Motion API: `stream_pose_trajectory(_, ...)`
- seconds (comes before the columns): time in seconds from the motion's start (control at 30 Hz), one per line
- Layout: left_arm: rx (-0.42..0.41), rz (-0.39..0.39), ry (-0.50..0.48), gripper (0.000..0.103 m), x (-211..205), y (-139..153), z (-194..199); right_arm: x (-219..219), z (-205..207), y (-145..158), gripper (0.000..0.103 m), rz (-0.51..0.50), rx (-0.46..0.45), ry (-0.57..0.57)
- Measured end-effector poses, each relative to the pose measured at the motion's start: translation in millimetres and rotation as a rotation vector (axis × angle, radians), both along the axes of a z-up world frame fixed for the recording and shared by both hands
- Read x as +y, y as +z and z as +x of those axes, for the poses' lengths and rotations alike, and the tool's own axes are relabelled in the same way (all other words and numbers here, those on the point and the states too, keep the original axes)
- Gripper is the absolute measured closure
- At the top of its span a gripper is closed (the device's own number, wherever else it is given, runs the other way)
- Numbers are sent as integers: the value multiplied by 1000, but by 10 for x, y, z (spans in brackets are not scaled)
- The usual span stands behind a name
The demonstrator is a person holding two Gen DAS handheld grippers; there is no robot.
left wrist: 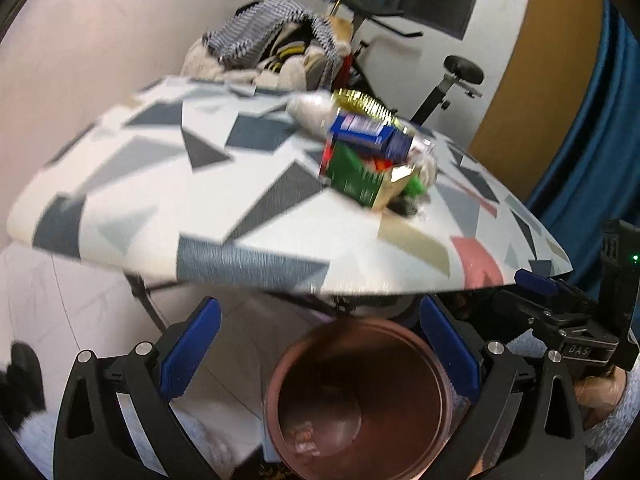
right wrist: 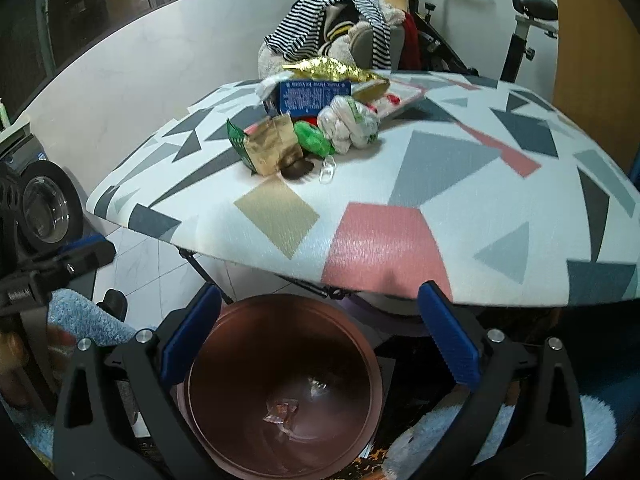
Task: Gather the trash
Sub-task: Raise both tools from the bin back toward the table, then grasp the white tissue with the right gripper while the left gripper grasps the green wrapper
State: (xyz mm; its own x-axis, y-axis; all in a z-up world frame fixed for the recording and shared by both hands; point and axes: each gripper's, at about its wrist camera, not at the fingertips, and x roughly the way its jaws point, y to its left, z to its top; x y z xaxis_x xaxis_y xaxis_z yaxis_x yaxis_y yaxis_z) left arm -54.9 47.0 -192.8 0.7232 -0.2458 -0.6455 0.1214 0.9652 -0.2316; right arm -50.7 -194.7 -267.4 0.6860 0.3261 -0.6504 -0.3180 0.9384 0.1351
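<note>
Blue-padded jaws wide above bin [right wrist: 280,380]

Black claw [right wrist: 320,344] frames, blue pads [right wrist: 191,336], silver screws.

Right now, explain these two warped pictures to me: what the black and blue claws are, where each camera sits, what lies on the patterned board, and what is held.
There is no robot: a person holds a two-finger gripper in each hand, each carrying a fisheye camera looking along its blue-padded fingers.

One picture comes from the left gripper, the other from the right gripper. Both are open and hold nothing.

The patterned surface is an ironing board. On it lies a trash pile: a blue carton, a gold foil wrapper, a green packet and a knotted plastic bag.

Below stands a brown bin with a wrapper inside.
</note>
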Motion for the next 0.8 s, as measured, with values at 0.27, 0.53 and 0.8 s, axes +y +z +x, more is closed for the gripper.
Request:
stream_pose_trajectory(0.27,-71,59,-44,6,-9,347,128,-72,136,241,6,-16,-40,-1)
stream_pose_trajectory(0.53,-81,96,-50,6,73,535,395,-123,392,404,6,-80,-57,3)
stream_pose_trajectory(0.8,-38,62,-23,6,193,465,637,-119,749,488,6,-83,-36,17)
